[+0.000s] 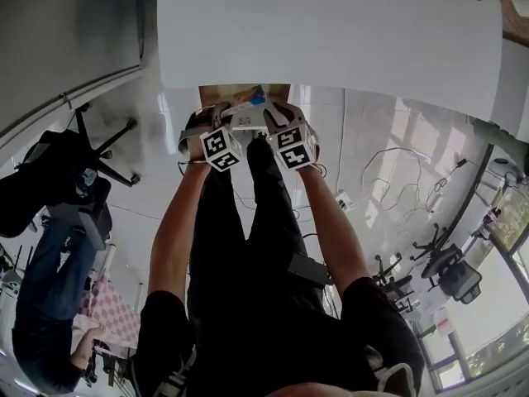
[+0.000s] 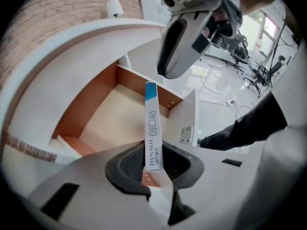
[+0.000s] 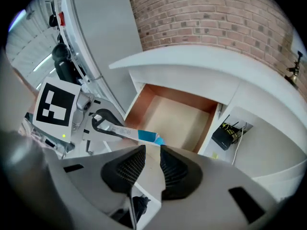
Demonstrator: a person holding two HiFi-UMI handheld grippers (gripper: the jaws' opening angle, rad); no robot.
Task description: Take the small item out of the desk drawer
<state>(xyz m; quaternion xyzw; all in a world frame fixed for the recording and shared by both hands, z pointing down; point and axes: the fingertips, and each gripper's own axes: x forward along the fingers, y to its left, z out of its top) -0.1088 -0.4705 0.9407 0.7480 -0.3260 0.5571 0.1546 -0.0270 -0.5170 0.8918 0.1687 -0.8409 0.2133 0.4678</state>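
A small white box with a blue end [image 2: 152,128] stands upright between the pads of my left gripper [image 2: 154,164], which is shut on it. It is held over the open drawer [image 2: 110,119], whose pale wooden floor looks bare. In the head view both grippers sit at the drawer's front [image 1: 219,92], with the box [image 1: 248,106] between them. My right gripper [image 3: 152,164] is open with nothing between its pads. It sits just right of the box's blue tip [image 3: 146,137], in front of the drawer [image 3: 177,116].
The white desk top [image 1: 331,31] spreads beyond the drawer, with a brick wall [image 3: 216,18] behind it. A black device with cables [image 3: 223,135] sits in the shelf right of the drawer. An office chair [image 1: 74,172] and a seated person [image 1: 50,304] are at left; cables [image 1: 397,172] lie on the floor.
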